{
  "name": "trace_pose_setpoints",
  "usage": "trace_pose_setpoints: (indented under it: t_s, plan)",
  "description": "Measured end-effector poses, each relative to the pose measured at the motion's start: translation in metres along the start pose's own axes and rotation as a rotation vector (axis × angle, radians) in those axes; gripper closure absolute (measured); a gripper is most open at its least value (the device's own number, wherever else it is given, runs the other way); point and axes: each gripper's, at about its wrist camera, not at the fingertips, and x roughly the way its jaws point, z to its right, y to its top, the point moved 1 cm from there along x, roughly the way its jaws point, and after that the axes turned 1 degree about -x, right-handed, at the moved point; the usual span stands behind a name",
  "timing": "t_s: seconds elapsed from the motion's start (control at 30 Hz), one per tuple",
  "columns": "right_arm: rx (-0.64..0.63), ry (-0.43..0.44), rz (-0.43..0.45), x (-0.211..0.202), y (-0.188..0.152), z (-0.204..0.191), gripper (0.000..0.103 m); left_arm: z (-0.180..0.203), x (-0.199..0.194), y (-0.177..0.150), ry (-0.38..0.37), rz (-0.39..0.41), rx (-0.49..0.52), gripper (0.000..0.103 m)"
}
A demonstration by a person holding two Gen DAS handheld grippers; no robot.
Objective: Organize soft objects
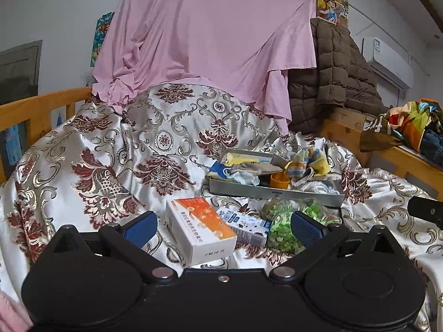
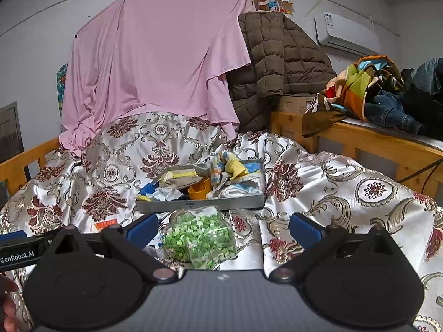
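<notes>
A grey metal tray (image 1: 274, 191) (image 2: 199, 204) lies on the patterned bedspread, holding crumpled cloths (image 1: 307, 163) (image 2: 227, 166), yellow and blue fabric pieces and an orange cup (image 1: 279, 180) (image 2: 200, 189). In front of it lie an orange-and-white box (image 1: 203, 228), a blue-and-white box (image 1: 245, 225) and a clear bag of green pieces (image 1: 288, 221) (image 2: 200, 239). My left gripper (image 1: 223, 228) is open and empty, its jaws on either side of the boxes. My right gripper (image 2: 223, 228) is open and empty, just above the green bag.
A pink sheet (image 1: 210, 36) (image 2: 155, 63) hangs behind the bed over a mound of bedspread (image 1: 171, 127). A brown quilted jacket (image 2: 274, 63) and colourful clothes (image 2: 368, 88) sit on the wooden rail at the right. A wooden bed rail (image 1: 36, 105) runs along the left.
</notes>
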Motion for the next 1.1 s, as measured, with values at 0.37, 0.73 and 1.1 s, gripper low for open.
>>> trace_pose_setpoints:
  t_s: [0.37,0.73,1.1]
  plan:
    - [-0.025,0.023,-0.039,-0.004,-0.012,-0.013,0.000,-0.009,-0.008,-0.005,0.042,0.000,-0.027,0.001]
    - [-0.028,0.014,-0.068,-0.001,-0.018,-0.014,0.000,-0.006,-0.011,-0.010,0.041,-0.013,-0.010,0.001]
    - [-0.037,0.004,-0.090,0.003,-0.022,-0.014,0.000,-0.007,-0.013,-0.014,0.044,-0.035,-0.017,0.001]
